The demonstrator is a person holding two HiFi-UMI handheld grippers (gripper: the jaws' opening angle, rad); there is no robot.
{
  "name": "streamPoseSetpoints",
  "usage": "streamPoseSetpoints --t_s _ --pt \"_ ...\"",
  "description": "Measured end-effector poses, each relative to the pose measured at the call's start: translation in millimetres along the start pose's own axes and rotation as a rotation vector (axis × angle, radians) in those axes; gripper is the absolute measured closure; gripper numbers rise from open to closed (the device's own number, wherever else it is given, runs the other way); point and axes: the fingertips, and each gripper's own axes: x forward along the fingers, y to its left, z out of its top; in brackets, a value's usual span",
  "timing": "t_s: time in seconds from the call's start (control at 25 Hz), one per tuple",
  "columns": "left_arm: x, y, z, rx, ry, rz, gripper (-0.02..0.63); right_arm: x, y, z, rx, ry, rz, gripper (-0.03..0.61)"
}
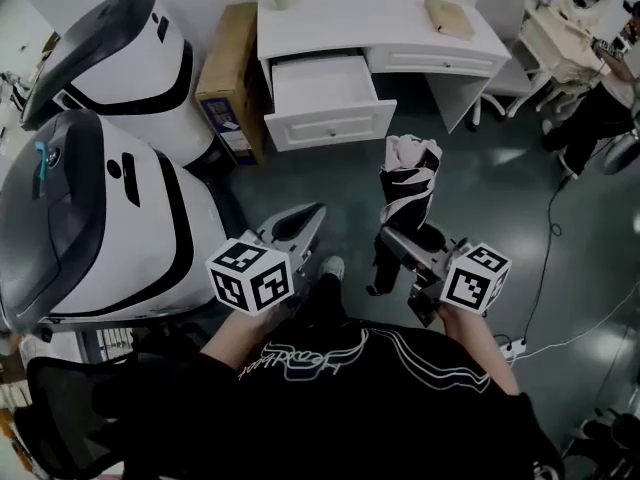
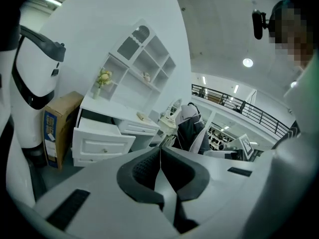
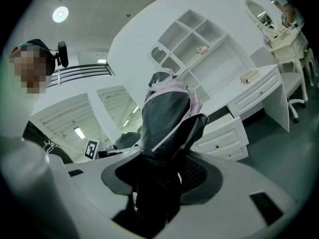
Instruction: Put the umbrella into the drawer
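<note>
In the head view, the open drawer (image 1: 325,88) of a white desk (image 1: 400,13) stands ahead, with a cardboard box (image 1: 228,78) and two white robot bodies (image 1: 100,218) to its left. The left gripper view shows the left gripper (image 2: 159,151) pressed together on nothing. In the right gripper view, the right gripper (image 3: 162,171) clamps the folded umbrella (image 3: 167,118) upright, well short of the drawer.
</note>
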Motion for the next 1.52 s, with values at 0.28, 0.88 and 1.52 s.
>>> streamPoseSetpoints --t_s 0.28,0.88,1.52 --pt "89.9 122.3 91.3 -0.012 0.034 -0.001 0.589 118.3 -79.4 91.2 0.002 0.039 -0.017 0.354" --pt "143.7 201.7 148.3 -0.029 0.037 0.028 0.589 208.0 -134.2 171.5 -0.065 0.075 -0.007 0.354" --pt "226.8 307.4 220.8 -0.099 0.021 0.146 0.589 328.8 -223.6 263.7 -0.178 0.216 0.071 0.354"
